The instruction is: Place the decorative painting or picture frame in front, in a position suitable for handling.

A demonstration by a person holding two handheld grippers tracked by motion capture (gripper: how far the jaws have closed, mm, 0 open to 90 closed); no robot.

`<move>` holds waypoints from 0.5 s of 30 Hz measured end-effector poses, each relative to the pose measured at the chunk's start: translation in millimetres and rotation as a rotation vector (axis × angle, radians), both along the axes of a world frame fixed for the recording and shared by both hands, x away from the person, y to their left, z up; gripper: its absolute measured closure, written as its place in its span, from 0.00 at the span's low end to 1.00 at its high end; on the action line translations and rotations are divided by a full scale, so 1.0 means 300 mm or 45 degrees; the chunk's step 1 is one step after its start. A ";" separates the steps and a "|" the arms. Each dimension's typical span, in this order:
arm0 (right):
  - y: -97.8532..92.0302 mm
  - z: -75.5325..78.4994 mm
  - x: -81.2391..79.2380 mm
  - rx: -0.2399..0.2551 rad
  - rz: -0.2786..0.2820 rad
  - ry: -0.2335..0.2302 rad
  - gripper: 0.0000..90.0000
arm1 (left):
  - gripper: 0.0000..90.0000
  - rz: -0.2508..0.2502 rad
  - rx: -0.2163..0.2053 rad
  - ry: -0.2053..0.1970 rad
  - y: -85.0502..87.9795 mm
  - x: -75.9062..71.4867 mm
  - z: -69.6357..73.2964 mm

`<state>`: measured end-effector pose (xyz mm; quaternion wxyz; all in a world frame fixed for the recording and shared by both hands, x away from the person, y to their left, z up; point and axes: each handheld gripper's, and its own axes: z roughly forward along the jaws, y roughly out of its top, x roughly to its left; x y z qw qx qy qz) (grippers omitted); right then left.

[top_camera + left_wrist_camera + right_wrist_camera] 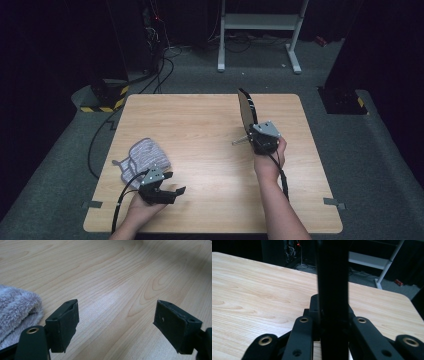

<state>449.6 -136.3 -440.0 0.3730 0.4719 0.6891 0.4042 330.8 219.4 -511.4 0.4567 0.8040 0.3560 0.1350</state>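
- Black flat object (246, 112), thin and rounded with a brownish face, stands on edge above the far right part of the light wood tabletop (210, 125) in the high view, gripped at its near end by the right claw (252, 136). A metal piece juts left at the claw.
- Around the tabletop lie grey carpet, black cables, a yellow-and-black striped block and a white frame (260, 22) at the back; the room behind is dark.
- Right hand (270, 160) reaches forward with the forearm coming from the bottom edge; its claw points away.
- Left hand (142, 207) rests low at the near left edge, its left claw (175, 182) aimed rightward, jaws spread and holding nothing. A grey fluffy cloth (145, 157) lies just beside it.
- Left gripper view: bare wood grain of the tabletop between the two wide-apart jaws; the cloth (17, 310) sits at the left, close to the left jaw, whether touching it I cannot tell.
- Right gripper view: the black flat object (333, 290) rises upright between the jaws, which press in on it from both sides. Tabletop (257, 297) stretches behind, with the white frame (384, 265) and cables in the dark background.
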 end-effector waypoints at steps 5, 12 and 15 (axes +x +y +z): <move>-0.004 0.000 0.002 -0.020 0.004 -0.012 0.89 | 0.23 -0.001 0.002 0.004 -0.002 -0.001 -0.002; -0.010 0.011 -0.002 -0.032 0.049 -0.027 0.90 | 0.23 -0.001 0.006 -0.006 0.000 0.000 -0.002; -0.010 0.021 -0.010 -0.023 0.073 -0.018 0.90 | 0.23 -0.001 0.005 -0.006 0.000 0.001 -0.003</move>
